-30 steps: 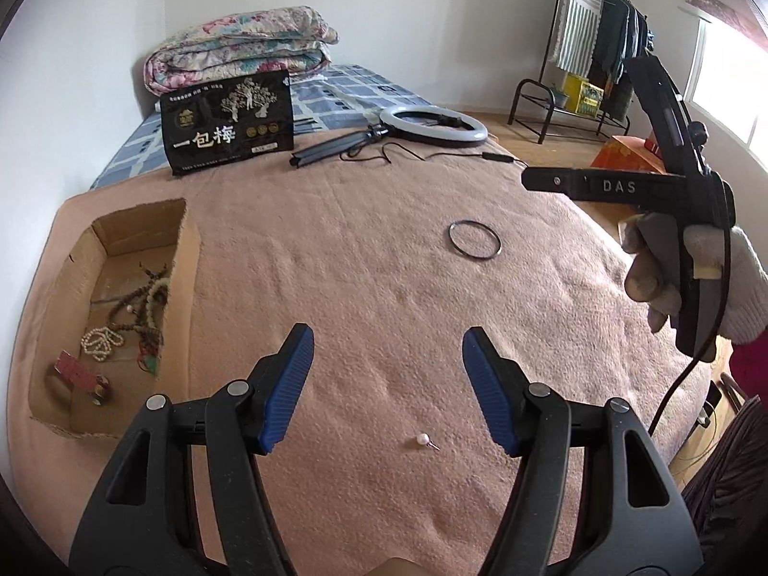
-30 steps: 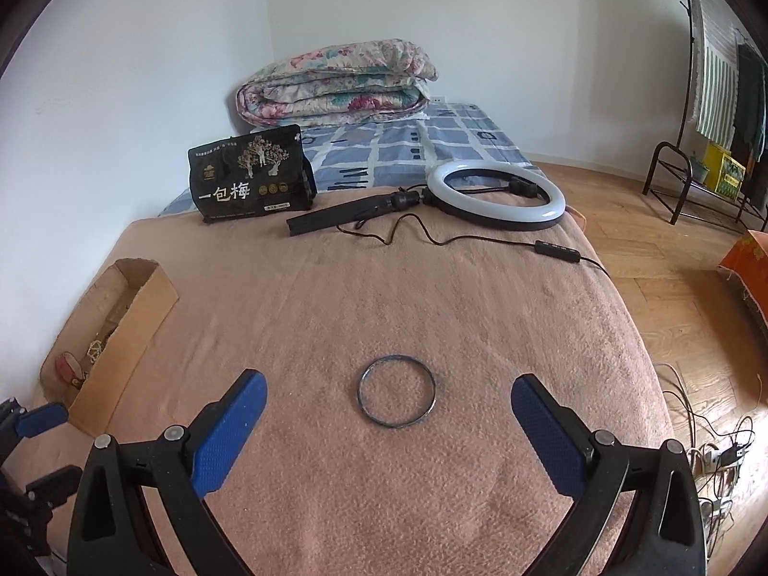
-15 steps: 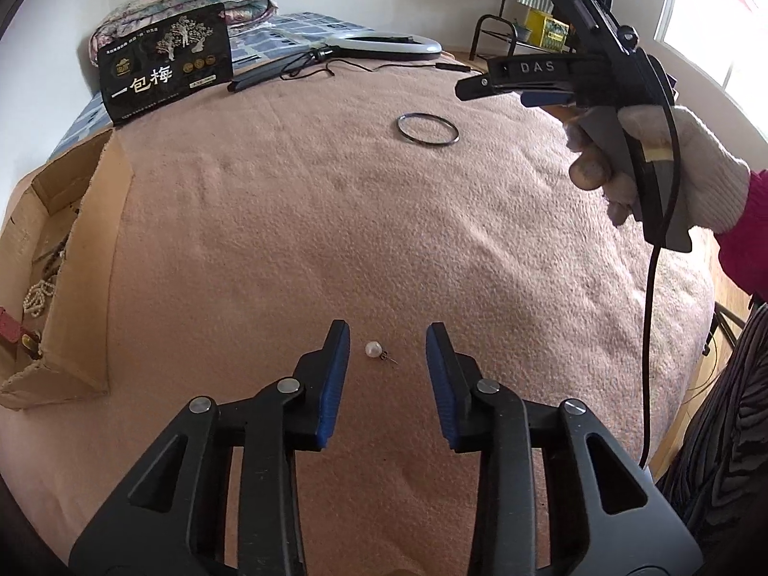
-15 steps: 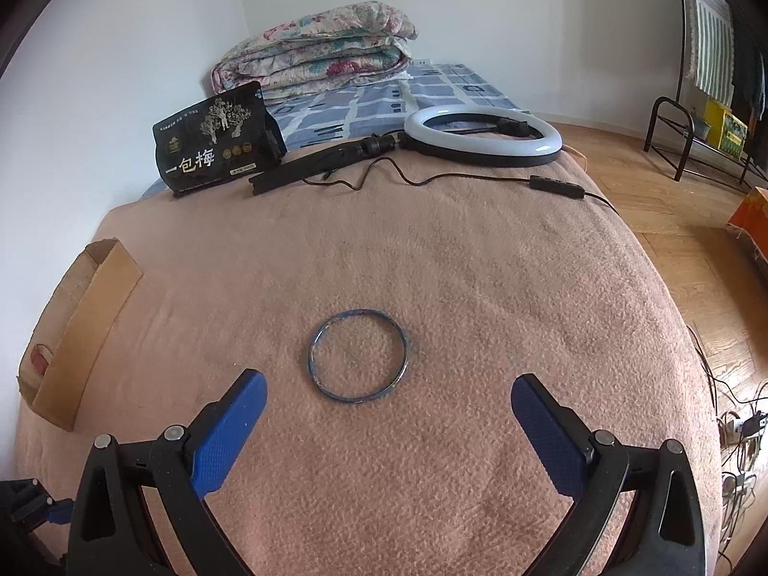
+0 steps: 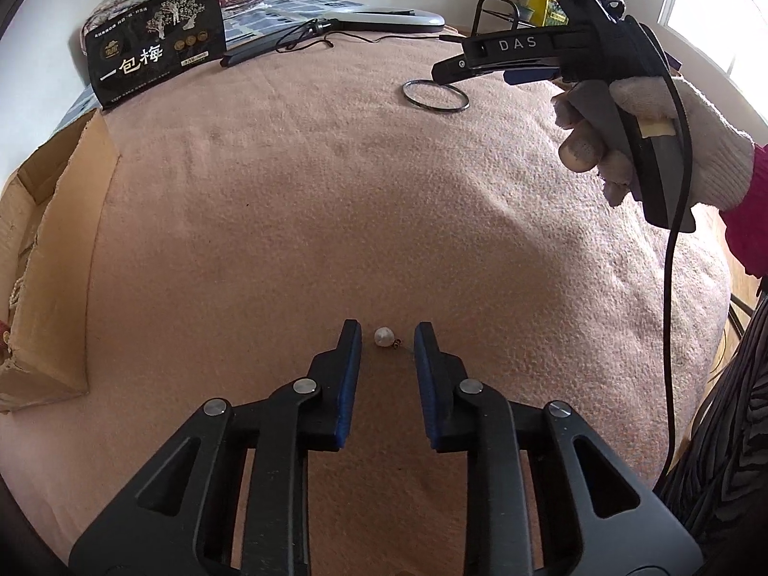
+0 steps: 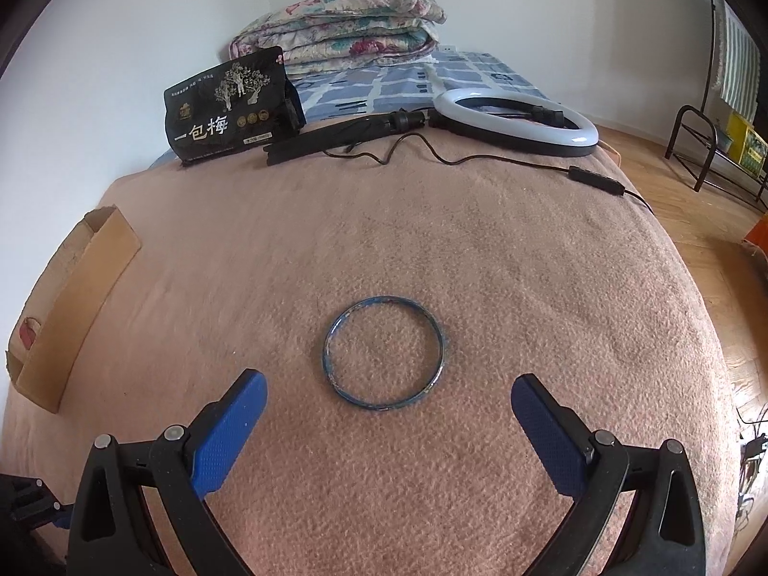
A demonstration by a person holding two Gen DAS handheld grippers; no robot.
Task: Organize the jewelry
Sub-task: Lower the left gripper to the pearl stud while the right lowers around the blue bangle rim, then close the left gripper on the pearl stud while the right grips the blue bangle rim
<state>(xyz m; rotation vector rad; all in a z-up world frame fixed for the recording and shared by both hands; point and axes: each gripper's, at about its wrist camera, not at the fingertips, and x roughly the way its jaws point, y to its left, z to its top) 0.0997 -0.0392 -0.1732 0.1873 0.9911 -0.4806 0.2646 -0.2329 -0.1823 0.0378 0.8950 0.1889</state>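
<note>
A small white pearl earring lies on the pink blanket. My left gripper is low over it, its blue pads on either side of the pearl with a narrow gap, not touching. A blue bangle lies flat on the blanket; it also shows in the left wrist view. My right gripper is wide open just before the bangle; it shows from the side in the left wrist view. A cardboard box with jewelry sits at the left edge of the bed.
A black snack bag stands at the back. A ring light with its folded stand and cable lies behind the bangle. A folded quilt is by the wall. The bed edge drops to a wooden floor on the right.
My left gripper has come down and forward to the pearl earring and narrowed around it. My right gripper has moved closer to the bangle and stays wide open.
</note>
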